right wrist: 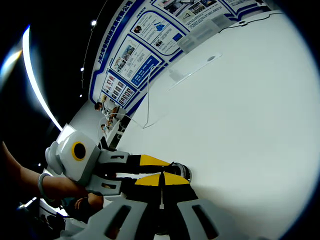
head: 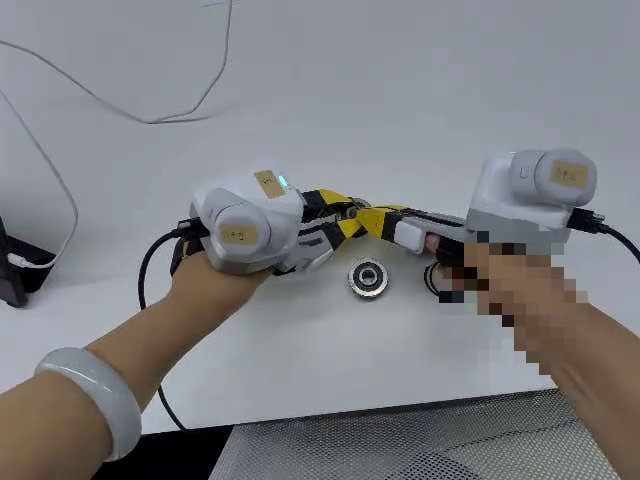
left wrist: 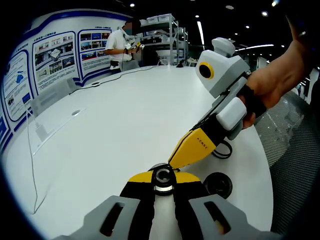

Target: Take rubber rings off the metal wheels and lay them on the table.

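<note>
Two yellow-tipped jaws of the left gripper (left wrist: 164,179) pinched a small wheel (left wrist: 163,175) between them. The wheel's round face was turned back toward the left gripper view, so its axle line ran roughly along the jaws. It had a shiny metal hub with a dark bore and a dark band round the rim.

The right gripper (right wrist: 162,179) came in from the opposite side. Its jaws were pressed together with a thin seam between them, and their tips met the wheel's rim. Whether any rubber was caught in them could not be told. Both grippers were held above the white, smooth table (head: 300,90), nose to nose.

Just below them a second wheel (head: 368,278) lay flat on the table, axle pointing up. It had bright steel at the centre and black rubber round the outside. Near it, beside the right hand (head: 520,290), lay a thin black ring (head: 432,282), a limp loop partly hidden by the hand.

Farther off, a grey cable (head: 150,115) curved across the table.
</note>
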Demonstrator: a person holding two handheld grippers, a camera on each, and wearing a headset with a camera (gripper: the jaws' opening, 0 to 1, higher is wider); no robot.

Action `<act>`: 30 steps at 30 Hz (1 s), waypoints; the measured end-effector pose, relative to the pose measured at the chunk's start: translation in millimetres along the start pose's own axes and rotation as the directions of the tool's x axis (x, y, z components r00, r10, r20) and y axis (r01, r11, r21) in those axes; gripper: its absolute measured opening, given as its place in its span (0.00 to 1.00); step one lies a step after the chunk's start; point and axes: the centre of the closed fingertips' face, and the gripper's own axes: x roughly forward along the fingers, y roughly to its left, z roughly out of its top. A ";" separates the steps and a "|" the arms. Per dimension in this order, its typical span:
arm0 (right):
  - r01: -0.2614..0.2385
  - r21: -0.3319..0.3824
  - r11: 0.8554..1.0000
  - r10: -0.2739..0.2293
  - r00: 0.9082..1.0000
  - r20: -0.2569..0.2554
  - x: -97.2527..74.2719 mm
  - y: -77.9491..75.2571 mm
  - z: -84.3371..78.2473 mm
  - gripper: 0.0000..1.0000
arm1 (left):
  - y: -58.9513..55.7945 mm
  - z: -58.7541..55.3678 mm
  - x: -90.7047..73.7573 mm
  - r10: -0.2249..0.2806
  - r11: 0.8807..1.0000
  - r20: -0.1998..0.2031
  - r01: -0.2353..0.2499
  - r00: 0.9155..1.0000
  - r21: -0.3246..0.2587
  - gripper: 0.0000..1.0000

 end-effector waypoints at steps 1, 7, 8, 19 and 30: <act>0.008 -0.003 1.000 -0.008 1.000 0.004 0.4 -1.6 0.4 0.01 | 0.0 -0.2 -0.1 -0.002 1.000 0.000 0.002 1.000 0.003 0.14; 0.021 0.005 1.000 -0.021 1.000 0.006 1.8 -3.8 -0.6 0.01 | -0.2 -0.9 -6.4 -0.004 1.000 -0.001 0.004 1.000 0.004 0.15; 0.022 0.008 1.000 -0.022 1.000 0.009 1.5 -3.7 0.0 0.01 | 1.3 0.8 -9.7 0.005 1.000 0.010 -0.005 1.000 0.005 0.17; -0.007 0.009 1.000 0.007 1.000 0.024 1.9 6.3 4.0 0.01 | 3.7 -5.5 -27.3 0.028 1.000 0.005 -0.028 1.000 -0.003 0.25; -0.044 0.026 0.999 0.043 0.998 0.040 -11.1 23.6 5.0 0.01 | 1.3 -15.1 -39.6 0.041 0.999 0.000 -0.041 0.999 -0.024 0.27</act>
